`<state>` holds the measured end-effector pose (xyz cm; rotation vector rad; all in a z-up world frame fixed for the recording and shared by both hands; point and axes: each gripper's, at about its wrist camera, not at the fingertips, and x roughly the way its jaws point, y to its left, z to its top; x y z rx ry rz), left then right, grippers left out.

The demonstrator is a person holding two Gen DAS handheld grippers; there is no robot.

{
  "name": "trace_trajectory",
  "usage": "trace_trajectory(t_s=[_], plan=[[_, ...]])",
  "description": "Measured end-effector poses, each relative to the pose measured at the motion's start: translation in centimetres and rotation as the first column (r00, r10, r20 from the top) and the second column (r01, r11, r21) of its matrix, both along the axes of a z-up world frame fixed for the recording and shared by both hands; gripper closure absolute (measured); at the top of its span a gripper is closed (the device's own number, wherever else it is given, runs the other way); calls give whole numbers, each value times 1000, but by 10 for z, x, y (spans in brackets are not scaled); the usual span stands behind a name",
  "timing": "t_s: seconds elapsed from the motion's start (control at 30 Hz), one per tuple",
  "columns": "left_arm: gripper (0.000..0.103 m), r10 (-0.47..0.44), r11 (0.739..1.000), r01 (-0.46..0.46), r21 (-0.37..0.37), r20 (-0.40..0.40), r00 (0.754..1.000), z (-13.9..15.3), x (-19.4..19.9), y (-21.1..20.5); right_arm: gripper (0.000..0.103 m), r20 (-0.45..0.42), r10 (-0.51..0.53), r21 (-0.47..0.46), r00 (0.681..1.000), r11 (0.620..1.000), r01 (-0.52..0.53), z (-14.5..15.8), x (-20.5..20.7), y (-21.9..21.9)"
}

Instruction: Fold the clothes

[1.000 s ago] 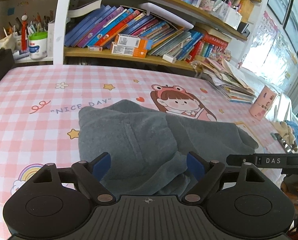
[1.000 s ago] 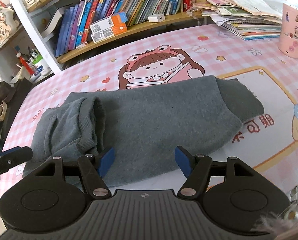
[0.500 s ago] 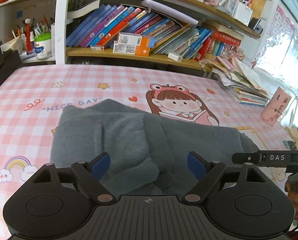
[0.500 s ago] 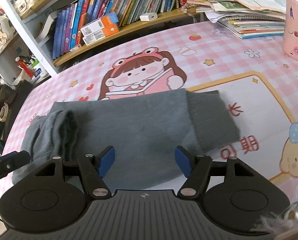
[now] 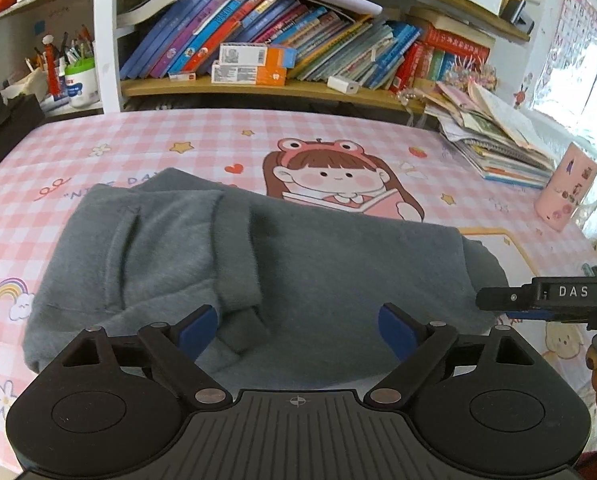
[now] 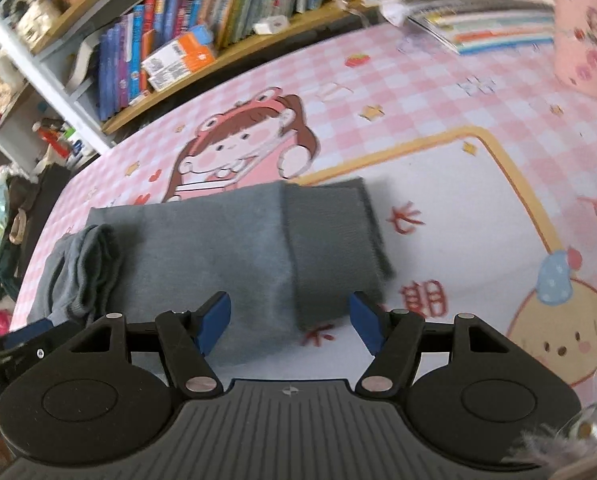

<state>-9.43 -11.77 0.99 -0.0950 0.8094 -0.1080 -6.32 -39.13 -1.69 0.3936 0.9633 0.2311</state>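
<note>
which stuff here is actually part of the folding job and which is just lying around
Part of the job:
- grey garment
- left hand-held gripper, open
- right hand-held gripper, open

Just lying about:
- pink cup
- stack of papers
- books on the shelf
- orange boxes

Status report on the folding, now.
Left gripper open, jaws just widening, empty. Right gripper open, empty. Grey fleece garment lies partly folded on the pink checked tablecloth. Nothing in the way.

Open counter lies left of and behind the grey garment; a paper stack and pink cup crowd the right.
</note>
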Motion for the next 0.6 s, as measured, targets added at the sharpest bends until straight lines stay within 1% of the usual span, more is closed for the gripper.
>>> trace_trajectory(t_s=[0.13, 0.23, 0.33, 0.4, 0.5, 0.53, 0.57, 0.6], plan=[[13, 0, 1000, 0, 19, -3, 1000, 1, -3, -11, 40, -66, -22, 67, 998, 997, 26, -9, 7, -15], [12, 18, 999, -18, 30, -2, 1000, 2, -6, -12, 43, -117, -14, 128, 993, 991, 29, -18, 12, -20], [12, 39, 998, -39, 39, -4, 999, 3, -9, -13, 44, -130, -20, 189, 991, 981, 45, -21, 17, -24], [12, 53, 998, -53, 46, -6, 999, 4, -11, -13, 46, -151, -47, 250, 987, 964, 84, -26, 22, -27], [12, 67, 996, -66, 59, -6, 998, 6, -14, -14, 54, -186, -90, 325, 978, 934, 148, -32, 31, -32], [12, 70, 995, -69, 65, -5, 998, 6, -15, -14, 63, -194, -98, 332, 976, 930, 160, -33, 34, -32], [12, 74, 995, -73, 69, -4, 997, 7, -16, -14, 72, -196, -97, 322, 976, 934, 158, -34, 36, -30], [12, 78, 994, -78, 72, -3, 997, 8, -17, -14, 76, -193, -90, 307, 977, 940, 148, -33, 38, -28]])
